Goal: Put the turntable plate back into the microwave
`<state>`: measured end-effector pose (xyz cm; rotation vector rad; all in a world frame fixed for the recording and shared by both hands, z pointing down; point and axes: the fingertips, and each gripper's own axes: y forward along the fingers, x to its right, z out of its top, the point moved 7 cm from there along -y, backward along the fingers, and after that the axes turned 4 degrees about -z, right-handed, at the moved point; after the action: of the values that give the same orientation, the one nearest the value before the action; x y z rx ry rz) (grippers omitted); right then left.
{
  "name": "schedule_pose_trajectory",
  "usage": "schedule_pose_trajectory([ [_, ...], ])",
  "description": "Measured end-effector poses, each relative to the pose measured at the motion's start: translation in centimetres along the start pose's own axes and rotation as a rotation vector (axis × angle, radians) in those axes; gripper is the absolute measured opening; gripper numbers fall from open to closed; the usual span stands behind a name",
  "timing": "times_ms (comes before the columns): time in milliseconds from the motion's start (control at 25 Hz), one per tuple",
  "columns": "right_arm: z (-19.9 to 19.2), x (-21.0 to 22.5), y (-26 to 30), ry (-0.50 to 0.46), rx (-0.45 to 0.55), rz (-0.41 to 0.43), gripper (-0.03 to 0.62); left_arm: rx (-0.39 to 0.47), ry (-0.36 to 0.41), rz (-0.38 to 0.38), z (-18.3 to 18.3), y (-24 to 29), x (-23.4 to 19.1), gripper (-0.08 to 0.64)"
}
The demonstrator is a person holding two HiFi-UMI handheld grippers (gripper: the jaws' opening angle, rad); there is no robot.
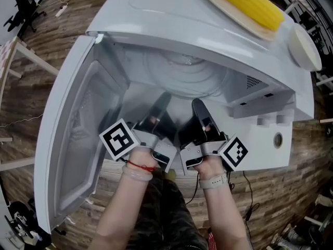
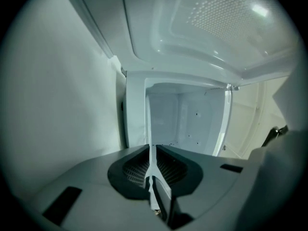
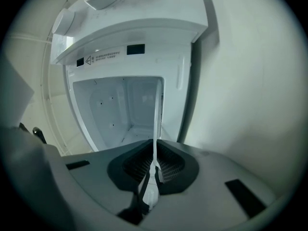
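Clear glass round turntable plate (image 1: 184,74), pinched tight in left gripper (image 1: 162,100) and right gripper (image 1: 199,105) jaws, inside white microwave (image 1: 156,9); next: lower ahead, release.

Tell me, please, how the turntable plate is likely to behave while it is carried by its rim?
The turntable plate looks like clear ribbed glass, so probably stiff, fairly heavy and breakable. The left hand-held gripper and right hand-held gripper each pinch only its thin smooth edge, so it could slip or tilt.

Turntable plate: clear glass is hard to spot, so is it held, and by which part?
Both: left gripper and right gripper each pinch the near rim of the turntable plate.
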<state>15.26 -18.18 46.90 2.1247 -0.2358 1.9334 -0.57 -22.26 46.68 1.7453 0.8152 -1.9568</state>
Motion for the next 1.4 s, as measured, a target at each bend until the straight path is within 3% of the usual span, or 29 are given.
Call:
schedule_pose_trajectory([
  [360, -0.7, -1.0, -2.0, -0.136, -0.051, -0.02, 0.038, -0.099, 0.157, -0.005, -2.4, -2.3, 1.1, 0.034],
  [440, -1.1, -1.4, -2.5, -0.196, -0.068, -0.019, 0.038, -0.132, 0.274, 0.004, -2.9, -2.9, 1.5, 0.034],
  [600, -1.5, -1.9, -3.6, -0.366, -0.096, -0.03, 0.038, -0.16, 0.62, 0.016, -3.4, -3.8, 3.4, 0.029],
  [720, -2.1, -3.2, -4.4, -0.528, -0.122, -0.022, 0.038, -0.155, 0.764, 0.02, -3.9, -4.5, 4.7, 0.018],
  [880, -2.9, -5.0, -5.2, -0.782, -0.15, -0.013, 0.038, -0.179, 0.865, 0.03, -4.5, -5.1, 5.7, 0.012],
  [960, -3.3, -5.6, -5.6, -0.863, -0.158, -0.009, 0.038, -0.208, 0.921, 0.043, -5.0, -5.4, 6.0, 0.012],
  [1080, -3.8, -6.0, -6.6, -0.949, -0.172, -0.02, 0.038, -0.235, 0.973, 0.053, -5.5, -6.1, 6.4, 0.012],
  [1200, -4.0, -6.1, -7.7, -1.023, -0.189, -0.047, 0.038, -0.24, 0.971, 0.048, -5.9, -6.8, 6.9, 0.012],
  [1400, -4.2, -5.7, -10.1, -1.05, -0.212, -0.085, 0.038, -0.248, 0.962, 0.058, -7.3, -8.1, 7.5, 0.012],
])
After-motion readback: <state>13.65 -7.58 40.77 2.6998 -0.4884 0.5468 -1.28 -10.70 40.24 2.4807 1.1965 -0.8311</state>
